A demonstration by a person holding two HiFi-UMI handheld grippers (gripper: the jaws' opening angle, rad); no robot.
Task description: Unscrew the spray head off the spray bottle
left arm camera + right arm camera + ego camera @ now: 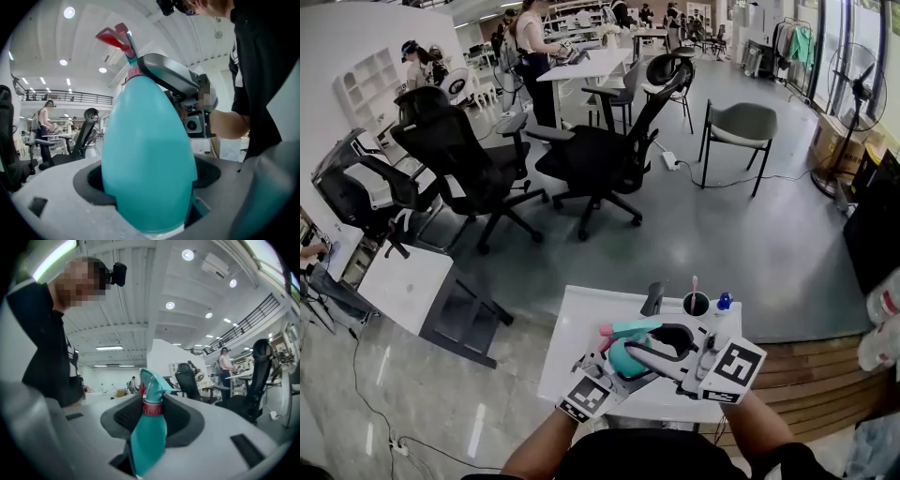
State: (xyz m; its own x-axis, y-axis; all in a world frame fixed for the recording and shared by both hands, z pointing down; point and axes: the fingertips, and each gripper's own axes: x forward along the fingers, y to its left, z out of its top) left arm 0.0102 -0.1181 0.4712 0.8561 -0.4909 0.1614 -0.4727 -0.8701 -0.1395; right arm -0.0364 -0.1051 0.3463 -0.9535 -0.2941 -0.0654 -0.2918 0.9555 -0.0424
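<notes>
The left gripper (149, 187) clamped the teal spray bottle (150, 136) steady, presumably so the right gripper (153, 420) (pinching the red collar (152, 408)) could twist the spray head (151, 380) off.

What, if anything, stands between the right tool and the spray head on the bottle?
Nothing visible does. The right tool is closed round the spray head at its pink ring, with no other thing in the gap. The left tool grips the bottle by its body.
</notes>
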